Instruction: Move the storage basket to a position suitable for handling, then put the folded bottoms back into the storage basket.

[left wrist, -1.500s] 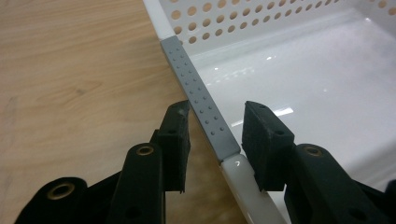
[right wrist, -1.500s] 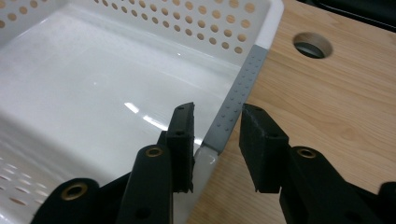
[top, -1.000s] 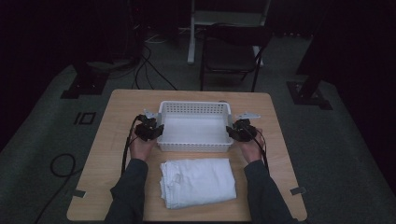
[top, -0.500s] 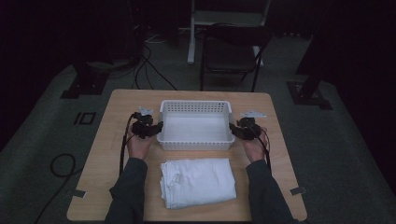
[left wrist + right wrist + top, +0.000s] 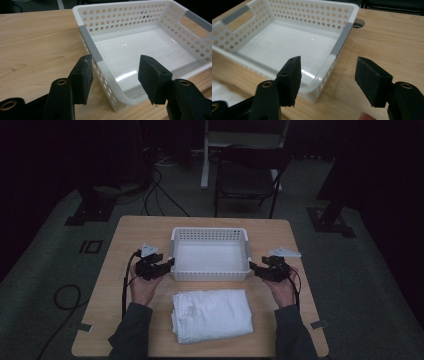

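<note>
Overhead, folded towel [image 5: 211, 315] near basket [image 5: 210, 235]; left claw [image 5: 113, 75] view shows grey rim strip [image 5: 90, 45].

High view dim, underexposed — room beyond table [image 5: 125, 235] falls to near black, detail grainy and soft. Both gripper views brighter, warm-toned. Overhead light leaves glare streaks on basket [image 5: 140, 47] floor. 2 near jaws in each gripper view slightly soft — basket's far rim also out of focus.
</note>
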